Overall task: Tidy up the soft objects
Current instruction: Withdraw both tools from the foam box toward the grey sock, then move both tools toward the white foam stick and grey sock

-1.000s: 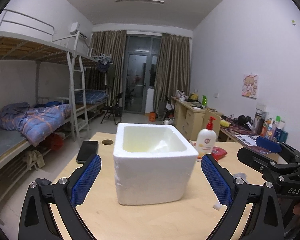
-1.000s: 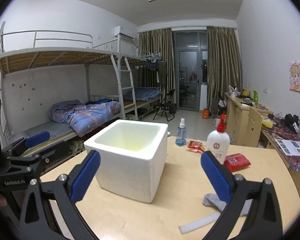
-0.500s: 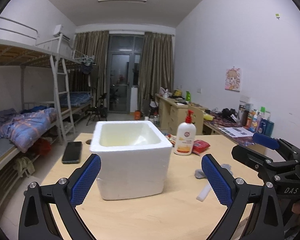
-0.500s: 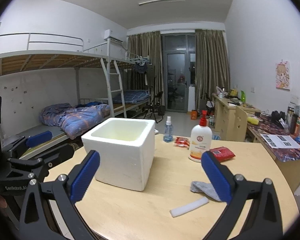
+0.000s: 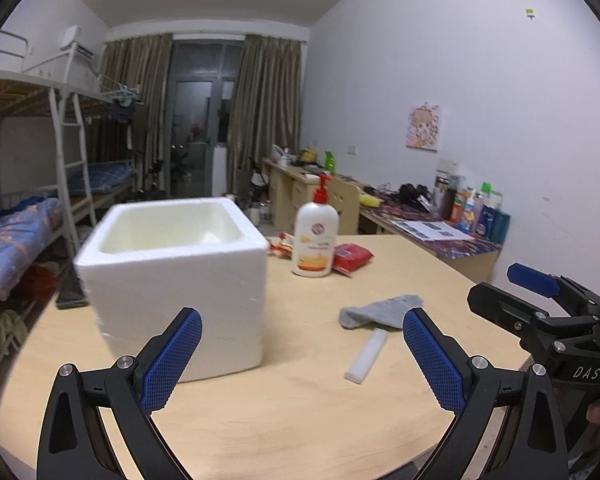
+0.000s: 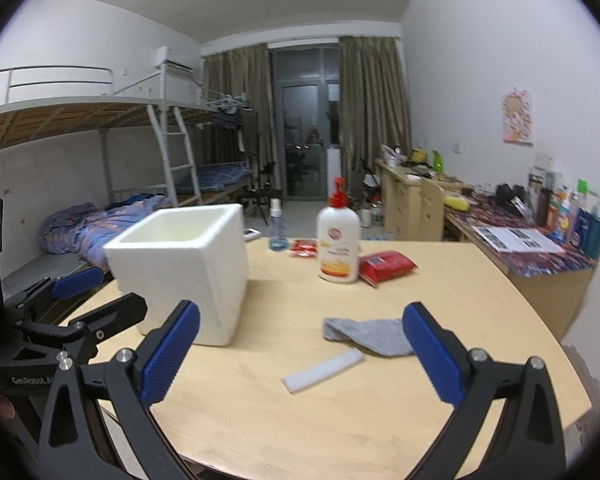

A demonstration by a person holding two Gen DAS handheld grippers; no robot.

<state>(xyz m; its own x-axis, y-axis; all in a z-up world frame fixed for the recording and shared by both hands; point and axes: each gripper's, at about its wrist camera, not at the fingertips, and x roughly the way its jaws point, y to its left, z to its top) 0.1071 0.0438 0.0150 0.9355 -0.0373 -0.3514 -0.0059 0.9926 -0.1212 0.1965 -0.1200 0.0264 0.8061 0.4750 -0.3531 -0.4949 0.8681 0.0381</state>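
A white foam box (image 5: 176, 280) stands open-topped on the wooden table (image 5: 300, 420); it also shows in the right wrist view (image 6: 184, 268). A grey sock (image 5: 380, 312) lies flat to its right, also in the right wrist view (image 6: 372, 334). A white foam strip (image 5: 366, 360) lies in front of the sock, also in the right wrist view (image 6: 324, 370). My left gripper (image 5: 300, 364) is open and empty, hovering near the box's front. My right gripper (image 6: 300, 360) is open and empty, above the strip and sock.
A lotion pump bottle (image 6: 338, 240), red packets (image 6: 386, 266) and a small spray bottle (image 6: 277, 226) stand behind the box. A black phone (image 5: 70, 292) lies at the table's left. Bunk beds stand left, cluttered desks (image 6: 532, 248) right.
Both grippers have swung to the right and pulled back a little. The sock and foam strip have come into fuller view; the box sits further left in both views.
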